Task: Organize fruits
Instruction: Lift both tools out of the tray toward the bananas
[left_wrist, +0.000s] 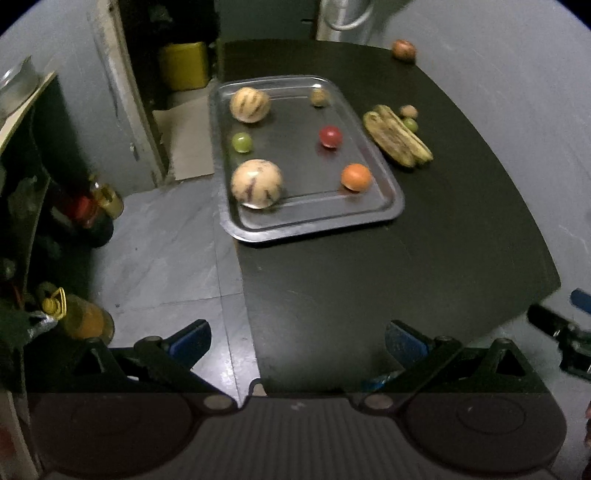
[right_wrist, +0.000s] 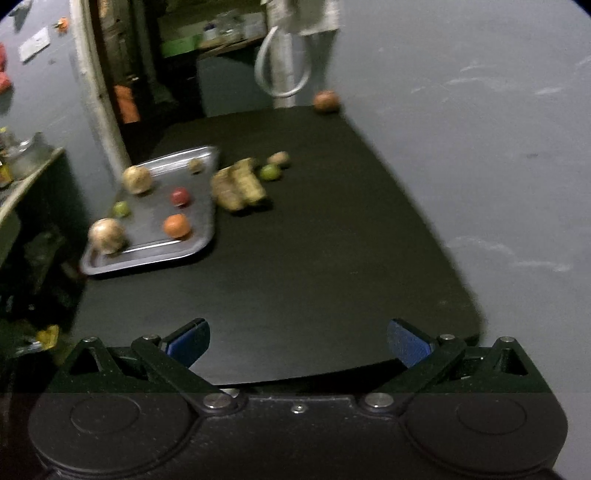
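Left gripper (left_wrist: 297, 341): jaws spread wide with nothing between them, blue pads (left_wrist: 190, 339) poised above the near edge of the black table (left_wrist: 406, 258), one pad over the grey floor (left_wrist: 166, 266). Right gripper (right_wrist: 298, 341): likewise fully apart and empty, above the table's near rim; in the left wrist view only a blurred fragment of it enters at the right border.

Beyond the grippers, a metal tray (left_wrist: 314, 225) sits at the table's left side, its corner overhanging the edge. On it lie two pale striped melons (left_wrist: 256, 183), a green fruit (left_wrist: 242, 142), a red fruit (left_wrist: 330, 136), an orange fruit (left_wrist: 355, 177) and a small brown fruit (left_wrist: 319, 96).

Just right of the tray, on the table, lies a bunch of speckled bananas (left_wrist: 397, 136); a second green fruit (left_wrist: 410, 124) and a brownish one (left_wrist: 408, 110) sit beside it, partly hidden behind the bunch. A reddish fruit (left_wrist: 403, 49) rests alone at the far corner.

Motion blur softens every fruit, so their kinds are uncertain. Bottles (left_wrist: 83, 317) on the floor at left are dim and indistinct.
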